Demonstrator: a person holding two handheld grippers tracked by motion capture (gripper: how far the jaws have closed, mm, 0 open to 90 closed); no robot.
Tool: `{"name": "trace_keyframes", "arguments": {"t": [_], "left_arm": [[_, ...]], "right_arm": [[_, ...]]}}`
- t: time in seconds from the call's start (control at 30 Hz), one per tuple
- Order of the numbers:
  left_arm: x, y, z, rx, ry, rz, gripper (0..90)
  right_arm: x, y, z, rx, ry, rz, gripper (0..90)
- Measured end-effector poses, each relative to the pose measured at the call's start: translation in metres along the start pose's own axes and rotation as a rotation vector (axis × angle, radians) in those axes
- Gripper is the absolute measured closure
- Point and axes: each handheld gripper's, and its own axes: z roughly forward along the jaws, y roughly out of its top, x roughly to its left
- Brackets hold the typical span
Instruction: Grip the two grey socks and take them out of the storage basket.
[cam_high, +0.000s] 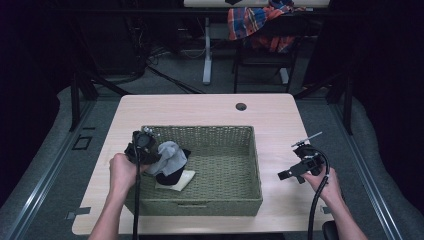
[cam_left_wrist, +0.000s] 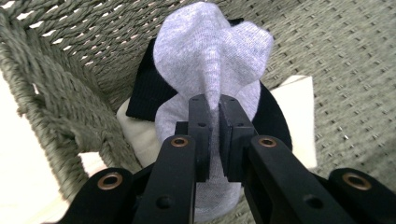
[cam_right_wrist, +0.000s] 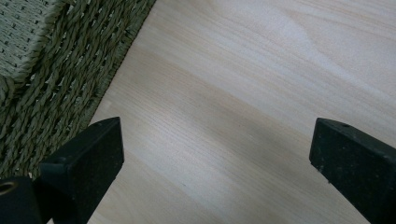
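— Starting at the near edge: what have the hands got?

— Two forearms come in from the bottom. The left hand (cam_high: 120, 169) holds the left gripper (cam_high: 150, 152) over the near-left part of the woven basket (cam_high: 200, 206). The right hand (cam_high: 327, 186) holds the right gripper (cam_high: 286, 174) over bare table (cam_high: 280, 125), just right of the basket's right wall.

— And the jaws on the left?

— Pressed together on a fold of the grey sock (cam_left_wrist: 210, 60). In the left gripper view the two black jaws sit almost closed, with a ridge of grey knit squeezed between the pads (cam_left_wrist: 200, 122), and the sock bulges up beyond them.

— What's underneath it?

— A black sock (cam_left_wrist: 147, 88) shows on both sides of the grey one, and under that lies a cream-white piece of fabric (cam_left_wrist: 299, 112) on the basket floor. The pile sits in the basket's left part, near the left wall.

— The right claw?

— Spread wide, nothing in it. In the right gripper view the jaws stand far apart with pale wood grain between them, and the basket's braided rim (cam_right_wrist: 70, 60) runs along the upper left.

— Farther out?

— The basket's right part is just green weave. Beyond its far wall the tabletop carries a small round hole (cam_high: 241, 106) near the far edge. Past the table, a chair (cam_high: 262, 55) stands with a plaid cloth (cam_high: 250, 20) draped over it, beside a white table leg (cam_high: 207, 50).
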Motion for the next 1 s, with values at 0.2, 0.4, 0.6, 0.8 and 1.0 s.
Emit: {"name": "trace_keyframes", "arguments": {"t": [0.2, 0.4, 0.6, 0.8, 1.0], "left_arm": [[0.004, -0.002, -0.012, -0.027, -0.004, 0.002, 84.8], [0.006, -0.001, -0.025, -0.064, -0.014, 0.0, 84.8], [0.005, 0.0, -0.033, -0.084, -0.009, 0.004, 84.8], [0.004, 0.0, -0.04, -0.099, -0.001, 0.006, 84.8], [0.005, 0.002, -0.048, -0.125, 0.005, 0.009, 84.8]], "right_arm": [[0.0, 0.0, 0.001, 0.004, -0.002, 0.003, 2.0], [0.0, 0.0, 0.001, 0.006, -0.004, 0.004, 1.9], [-0.002, 0.001, -0.001, 0.035, 0.002, -0.018, 2.1], [0.0, 0.0, 0.001, 0.01, 0.001, 0.001, 1.5], [-0.002, 0.001, 0.0, 0.033, 0.001, -0.015, 1.4]]}}
